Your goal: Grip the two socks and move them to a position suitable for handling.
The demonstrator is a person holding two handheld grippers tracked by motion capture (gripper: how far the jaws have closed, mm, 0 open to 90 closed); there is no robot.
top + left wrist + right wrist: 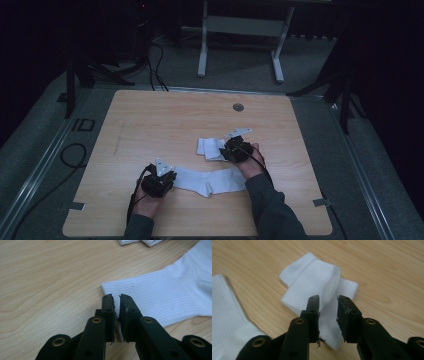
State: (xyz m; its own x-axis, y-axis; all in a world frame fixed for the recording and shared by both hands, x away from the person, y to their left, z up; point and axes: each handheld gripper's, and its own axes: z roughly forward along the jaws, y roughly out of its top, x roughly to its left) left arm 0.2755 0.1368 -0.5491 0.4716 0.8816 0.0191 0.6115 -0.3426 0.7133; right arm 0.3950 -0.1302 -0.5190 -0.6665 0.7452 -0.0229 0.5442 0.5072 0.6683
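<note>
Left tool (pixel 117 305) pinches the flat sock's (pixel 160 297) cuff; right tool (pixel 328 315), jaws apart, straddles the crumpled sock (pixel 317 277); next it should close and lift

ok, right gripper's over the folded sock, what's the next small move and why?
Probably close the right gripper on the folded sock: its fingers stand apart, with the sock's near end lying between them, not yet pinched. The left gripper is nearly closed at the cuff edge of the flat sock, seemingly pinning it, so that side looks settled.
</note>
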